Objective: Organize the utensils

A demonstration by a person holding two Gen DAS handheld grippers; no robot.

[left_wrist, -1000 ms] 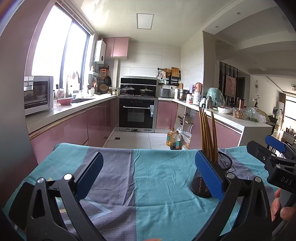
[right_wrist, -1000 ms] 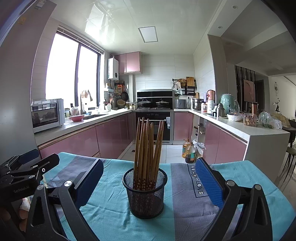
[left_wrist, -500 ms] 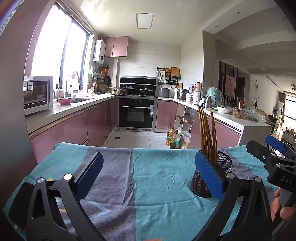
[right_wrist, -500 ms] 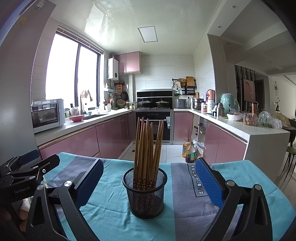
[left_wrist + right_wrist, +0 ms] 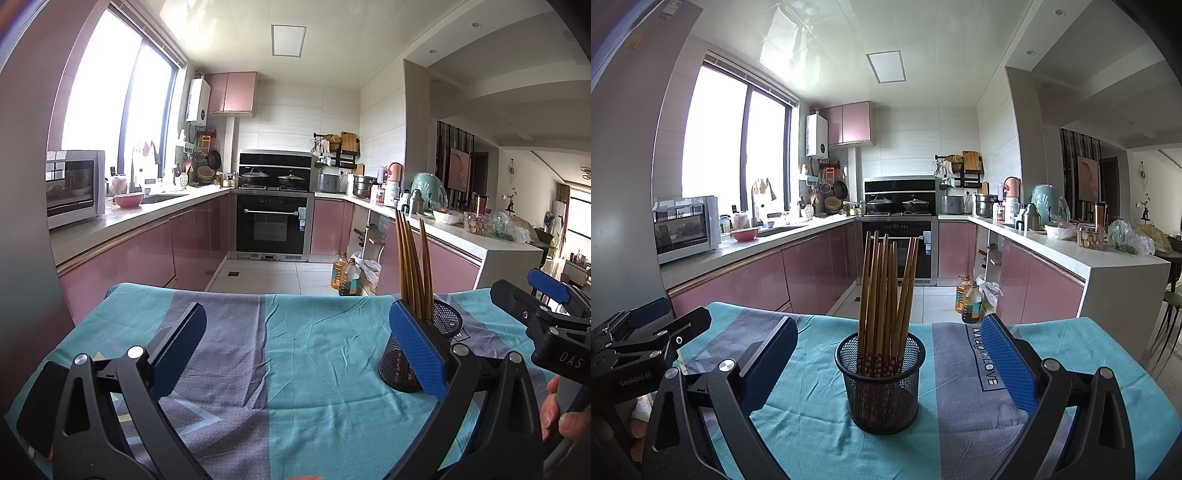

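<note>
A black mesh holder (image 5: 882, 380) stands upright on the teal and grey cloth, packed with several brown chopsticks (image 5: 886, 291). My right gripper (image 5: 886, 363) is open, its blue pads spread wide on either side of the holder without touching it. In the left wrist view the same holder (image 5: 439, 332) shows partly behind the right-hand pad, with chopsticks (image 5: 412, 266) rising from it. My left gripper (image 5: 295, 347) is open over bare cloth, nothing between its fingers. Each gripper appears at the edge of the other's view: right gripper (image 5: 546, 310), left gripper (image 5: 646, 339).
The cloth-covered table (image 5: 295, 387) ends at a far edge facing the kitchen floor. Pink cabinets, an oven (image 5: 272, 225) and cluttered counters lie beyond. Oil bottles (image 5: 967, 299) stand on the floor. A person's fingers (image 5: 561, 413) hold the right gripper's handle.
</note>
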